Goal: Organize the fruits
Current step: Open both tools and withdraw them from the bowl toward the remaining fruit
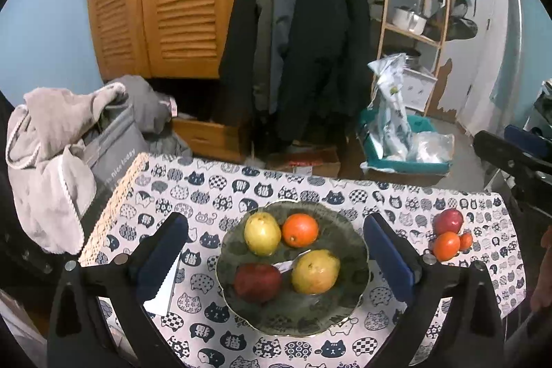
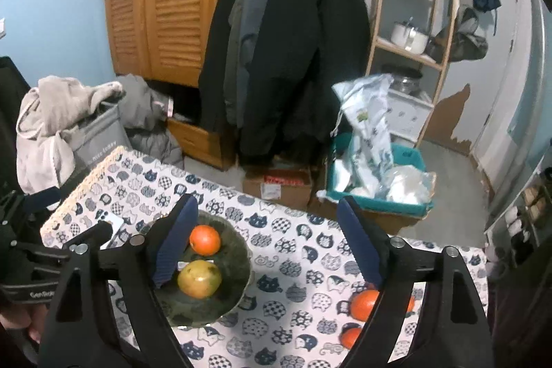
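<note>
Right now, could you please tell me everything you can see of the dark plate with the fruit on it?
The plate is round, dark green and mottled, with a thin pale scalloped rim; it looks glazed. It lies flat on the cat-print tablecloth, near the table's middle. On it sit four fruits: a yellow pear and an orange at the far side, a dark red apple and a yellow-orange pear nearer. A small white slip lies between them. No gripper touches it.
</note>
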`<state>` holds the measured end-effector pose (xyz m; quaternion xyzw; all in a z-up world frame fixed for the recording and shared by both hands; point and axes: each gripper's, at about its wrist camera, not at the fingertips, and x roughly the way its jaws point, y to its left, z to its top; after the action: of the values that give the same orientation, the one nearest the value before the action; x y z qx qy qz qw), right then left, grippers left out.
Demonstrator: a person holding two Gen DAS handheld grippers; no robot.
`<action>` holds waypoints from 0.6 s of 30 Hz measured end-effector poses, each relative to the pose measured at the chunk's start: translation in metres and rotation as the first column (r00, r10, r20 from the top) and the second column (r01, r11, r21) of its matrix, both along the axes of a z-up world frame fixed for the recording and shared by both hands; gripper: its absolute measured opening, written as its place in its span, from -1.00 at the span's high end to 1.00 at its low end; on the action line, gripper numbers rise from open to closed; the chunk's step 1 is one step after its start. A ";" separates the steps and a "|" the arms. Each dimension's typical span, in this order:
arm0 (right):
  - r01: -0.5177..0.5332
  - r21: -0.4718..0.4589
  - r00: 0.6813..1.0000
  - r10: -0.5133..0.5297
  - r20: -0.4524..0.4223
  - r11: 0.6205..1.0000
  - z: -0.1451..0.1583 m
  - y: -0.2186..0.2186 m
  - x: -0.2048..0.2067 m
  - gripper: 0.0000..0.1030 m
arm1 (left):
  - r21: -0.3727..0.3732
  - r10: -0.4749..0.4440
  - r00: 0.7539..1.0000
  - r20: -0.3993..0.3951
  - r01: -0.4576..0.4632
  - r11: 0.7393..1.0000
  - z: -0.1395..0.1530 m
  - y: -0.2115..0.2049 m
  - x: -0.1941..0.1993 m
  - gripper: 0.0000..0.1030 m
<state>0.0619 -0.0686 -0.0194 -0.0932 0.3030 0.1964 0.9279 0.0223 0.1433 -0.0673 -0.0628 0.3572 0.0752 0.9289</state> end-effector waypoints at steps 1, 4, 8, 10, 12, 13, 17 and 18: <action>0.003 0.005 1.000 -0.003 0.010 1.000 0.004 -0.003 -0.003 -0.64 | 0.000 -0.003 1.000 0.006 0.003 1.000 0.003 -0.002 -0.002 -0.99; 0.020 0.016 0.999 -0.021 0.048 1.000 0.015 -0.015 -0.014 -0.69 | 0.000 -0.018 0.999 0.031 0.018 1.000 0.011 -0.009 -0.006 -0.99; 0.035 0.017 0.995 -0.037 0.097 0.999 0.025 -0.029 -0.026 -0.69 | 0.003 -0.039 0.998 0.054 0.039 0.999 0.020 -0.019 -0.010 -0.99; 0.044 0.018 0.993 -0.046 0.111 0.999 0.029 -0.036 -0.031 -0.70 | 0.002 -0.052 0.996 0.067 0.052 0.999 0.024 -0.024 -0.012 -0.99; 0.046 0.022 0.992 -0.048 0.116 0.999 0.031 -0.043 -0.034 -0.70 | 0.006 -0.064 0.995 0.078 0.064 0.998 0.029 -0.030 -0.013 -0.99; 0.047 0.025 0.992 -0.050 0.120 0.999 0.032 -0.047 -0.036 -0.70 | 0.005 -0.070 0.994 0.082 0.069 0.998 0.030 -0.032 -0.013 -0.99; 0.061 0.016 0.988 -0.062 0.142 0.998 0.033 -0.058 -0.044 -0.70 | 0.005 -0.098 0.991 0.095 0.098 0.995 0.036 -0.045 -0.013 -0.99; 0.067 0.012 0.987 -0.068 0.146 0.998 0.032 -0.062 -0.045 -0.70 | 0.006 -0.104 0.990 0.098 0.104 0.995 0.036 -0.048 -0.013 -0.99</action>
<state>0.0164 -0.1310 0.0127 -0.0938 0.2362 0.1585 0.9541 0.0094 0.0953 -0.0309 -0.0471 0.3141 0.0236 0.9479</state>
